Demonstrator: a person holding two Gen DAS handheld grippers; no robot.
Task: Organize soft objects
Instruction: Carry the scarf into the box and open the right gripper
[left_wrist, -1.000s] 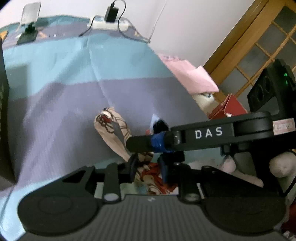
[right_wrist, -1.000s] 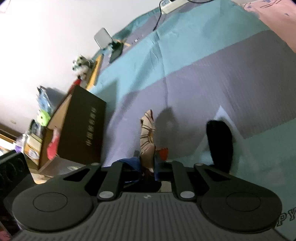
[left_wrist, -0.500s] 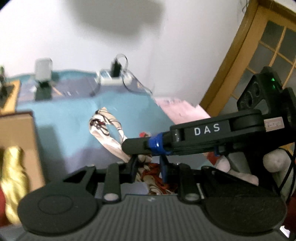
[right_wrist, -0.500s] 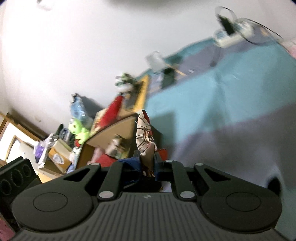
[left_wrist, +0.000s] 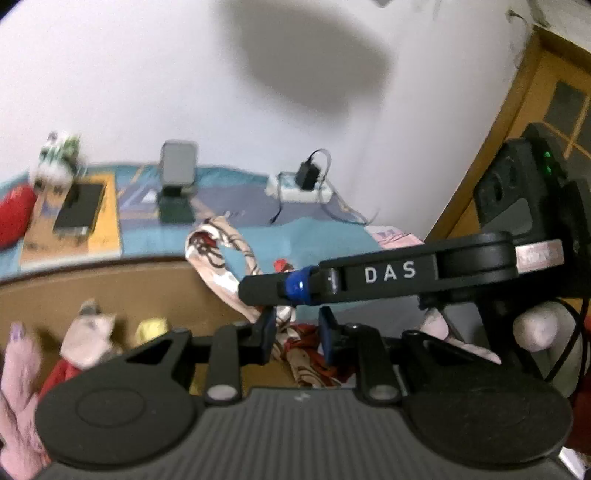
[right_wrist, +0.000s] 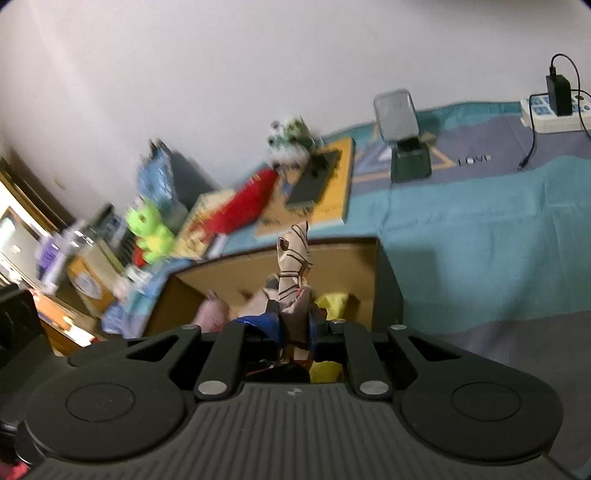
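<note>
A cream cloth with red and brown print (left_wrist: 221, 273) hangs between both grippers above an open cardboard box (left_wrist: 110, 284). My left gripper (left_wrist: 295, 328) is shut on its lower part. My right gripper (right_wrist: 295, 325) is shut on the same cloth (right_wrist: 293, 266), whose end stands up over the box (right_wrist: 351, 258). The right gripper's arm crosses the left wrist view. Soft toys lie in the box: a pink one (left_wrist: 88, 339) and a yellow one (right_wrist: 332, 301).
The box stands on a bed with a teal and purple cover (right_wrist: 480, 229). At the far edge are a power strip with charger (left_wrist: 303, 184), a phone stand (left_wrist: 177, 184), books, a red pillow (right_wrist: 240, 210) and a green toy (right_wrist: 147, 229). A wooden door (left_wrist: 535, 110) is right.
Both grippers lifted the cloth off the bedcover and carried it left, over the open box. The views tilted up toward the wall.
</note>
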